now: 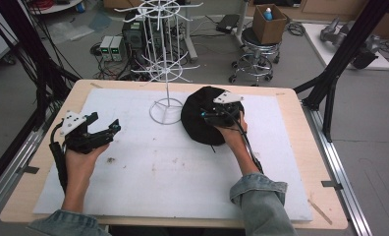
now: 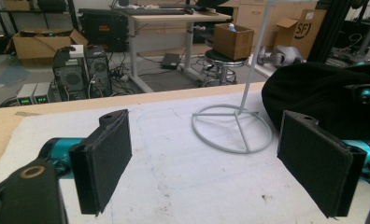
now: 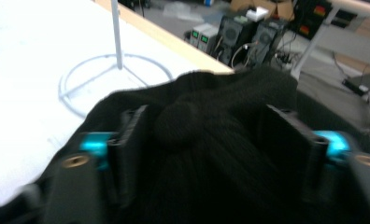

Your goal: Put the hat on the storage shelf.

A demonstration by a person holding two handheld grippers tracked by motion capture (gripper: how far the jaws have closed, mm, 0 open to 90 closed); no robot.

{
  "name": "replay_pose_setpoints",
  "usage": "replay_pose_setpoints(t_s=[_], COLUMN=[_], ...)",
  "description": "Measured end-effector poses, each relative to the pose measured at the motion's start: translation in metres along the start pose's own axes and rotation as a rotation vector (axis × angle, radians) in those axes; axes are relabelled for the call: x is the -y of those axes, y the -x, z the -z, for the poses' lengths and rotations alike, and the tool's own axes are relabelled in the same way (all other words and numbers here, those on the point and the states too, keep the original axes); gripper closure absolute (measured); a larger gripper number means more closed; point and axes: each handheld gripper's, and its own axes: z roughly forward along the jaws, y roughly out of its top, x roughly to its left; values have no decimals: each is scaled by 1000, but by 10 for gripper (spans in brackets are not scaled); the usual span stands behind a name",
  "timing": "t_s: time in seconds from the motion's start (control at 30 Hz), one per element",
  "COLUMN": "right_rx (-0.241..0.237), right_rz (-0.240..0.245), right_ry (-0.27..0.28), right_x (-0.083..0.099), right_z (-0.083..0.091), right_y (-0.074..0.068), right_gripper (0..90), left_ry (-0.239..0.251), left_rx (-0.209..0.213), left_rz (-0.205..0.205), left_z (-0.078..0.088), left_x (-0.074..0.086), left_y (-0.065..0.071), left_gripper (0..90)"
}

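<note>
A black knitted hat (image 1: 202,120) at two o'clock on the worktop (image 1: 148,167) is being pinched by the half-closed right gripper (image 1: 213,117), lifting judged next; the left gripper (image 1: 104,129) is held wide open, empty.

On the counter (image 1: 291,147) a mat (image 1: 158,177) carries a rack (image 1: 167,105) near the back middle; a hat (image 1: 197,120) lies just right of its base, under the right claw (image 1: 213,116).

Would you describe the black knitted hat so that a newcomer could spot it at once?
Start at the white mat covering the wooden table, then find the white wire rack standing at its far middle. The black knitted hat lies just right of the rack's ring base, under the right gripper. It is the sole soft, dark heap there.
</note>
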Motion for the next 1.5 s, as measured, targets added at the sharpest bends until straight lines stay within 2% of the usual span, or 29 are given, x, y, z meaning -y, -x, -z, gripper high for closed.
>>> replay_pose_setpoints(t_s=[0.03, 0.1, 0.13, 0.2, 0.23, 0.27, 0.37, 0.47, 0.67, 0.7, 0.77, 0.87, 0.97, 1.0, 1.07, 1.17, 1.27, 1.5], right_rx=[9, 18, 18, 42, 50, 56, 69, 84, 118, 124, 133, 168, 191, 212, 224, 243, 262, 280], right_rz=[8, 12, 12, 48, 56, 50, 39, 7, -49, -69, -79, -120, -131, -149, -174, -172, -149, -119], right_ry=[-19, -30, -30, -25, -18, -9, 19, 44, 147, 160, 170, 199, 214, 239, 250, 253, 276, 366], right_x=[1, 0, 0, -2, -3, -4, -7, -8, -17, -18, -18, -21, -23, -23, -23, -27, -36, -72], right_z=[0, 1, 1, 3, 5, 7, 14, 22, 45, 50, 54, 68, 76, 84, 91, 98, 108, 135], right_y=[0, 0, 0, -2, -2, -2, 1, 5, 18, 21, 23, 40, 47, 54, 61, 66, 70, 78], right_gripper=[463, 550, 550, 641, 655, 666, 679, 688, 696, 697, 697, 697, 697, 697, 697, 696, 695, 695], left_ry=[-1, 2, 3, 3, 3, 4, 7, 9, 8, 8, 8, 9, 11, 13, 11, 8, 11, 13], left_rx=[1, 0, 1, 0, 0, -1, -3, -5, -9, -10, -11, -11, -12, -12, -12, -11, -12, -10], left_rz=[-1, 1, 2, 3, 3, 3, 7, 8, 9, 10, 10, 10, 13, 14, 13, 11, 12, 15], left_z=[0, 0, 0, 0, 0, 1, 1, 2, 3, 3, 3, 3, 4, 4, 3, 3, 3, 3], left_x=[0, 0, 0, 0, 0, 0, -1, -1, -1, -1, -1, -1, -1, -1, -1, -1, -1, -1], left_y=[0, 0, 0, 0, 0, 0, -1, -2, -3, -3, -3, -4, -4, -4, -4, -3, -3, -3], left_gripper=[179, 179, 179, 179, 179, 179, 179, 179, 179, 180, 180, 180, 180, 180, 180, 180, 180, 180])
